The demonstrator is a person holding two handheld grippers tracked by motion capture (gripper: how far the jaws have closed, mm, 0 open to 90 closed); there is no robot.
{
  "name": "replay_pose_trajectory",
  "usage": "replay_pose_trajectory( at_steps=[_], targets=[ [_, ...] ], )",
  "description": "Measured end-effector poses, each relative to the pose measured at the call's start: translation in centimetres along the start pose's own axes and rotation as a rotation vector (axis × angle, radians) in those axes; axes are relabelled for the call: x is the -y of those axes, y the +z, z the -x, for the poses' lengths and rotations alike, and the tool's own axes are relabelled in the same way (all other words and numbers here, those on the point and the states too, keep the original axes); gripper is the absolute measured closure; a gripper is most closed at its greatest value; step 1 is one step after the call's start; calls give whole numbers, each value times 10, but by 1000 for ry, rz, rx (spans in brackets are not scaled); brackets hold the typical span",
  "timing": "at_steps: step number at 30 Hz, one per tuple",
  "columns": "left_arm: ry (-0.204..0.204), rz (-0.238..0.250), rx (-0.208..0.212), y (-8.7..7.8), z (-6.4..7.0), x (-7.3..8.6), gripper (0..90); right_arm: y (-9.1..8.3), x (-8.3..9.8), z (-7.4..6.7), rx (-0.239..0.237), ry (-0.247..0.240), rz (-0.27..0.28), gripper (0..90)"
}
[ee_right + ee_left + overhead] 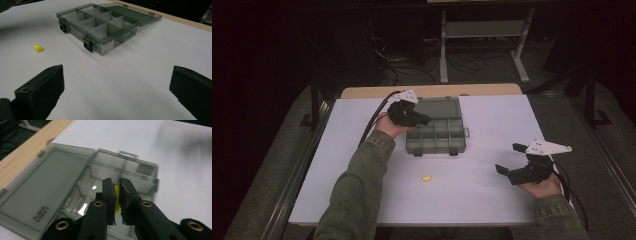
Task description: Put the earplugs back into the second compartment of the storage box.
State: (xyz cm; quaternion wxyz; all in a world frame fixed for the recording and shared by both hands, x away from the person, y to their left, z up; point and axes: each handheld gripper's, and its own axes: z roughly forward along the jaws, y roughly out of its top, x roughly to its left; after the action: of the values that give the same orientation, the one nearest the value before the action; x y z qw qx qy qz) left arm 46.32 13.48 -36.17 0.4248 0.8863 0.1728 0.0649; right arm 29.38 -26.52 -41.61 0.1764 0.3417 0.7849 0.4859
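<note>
Fingers [109, 195] of the left gripper [117, 199] are clamped on a small yellow piece [116, 200], which shows as a thin strip between their pads. That gripper hangs over the open grey box [435, 135], above its compartments near the box's left end in the high view. The box lies in the middle of the white table [492, 200], its clear lid [439, 107] folded flat on the far side and its two dark latches [88, 45] facing the person. A second yellow piece [426, 178] lies loose on the table in front of the box, well apart from both grippers. On the other side, the right gripper [512, 161] sits low over the table near the front right corner, its fingers [43, 87] spread wide apart with nothing between them, pointed toward the box and the loose piece.
</note>
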Motion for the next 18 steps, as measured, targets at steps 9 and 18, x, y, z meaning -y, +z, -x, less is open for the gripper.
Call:
replay_pose_trajectory(
  at_steps=[9, 18],
  targets=[
    [-52, 25, -40, 16, -18, 12, 838, 0, 0, 0, -2, 0, -1, 0],
    [-63, -33, -44, 32, -22, 20, 833, 0, 0, 0, -6, -3, -1, 0]
  ],
)
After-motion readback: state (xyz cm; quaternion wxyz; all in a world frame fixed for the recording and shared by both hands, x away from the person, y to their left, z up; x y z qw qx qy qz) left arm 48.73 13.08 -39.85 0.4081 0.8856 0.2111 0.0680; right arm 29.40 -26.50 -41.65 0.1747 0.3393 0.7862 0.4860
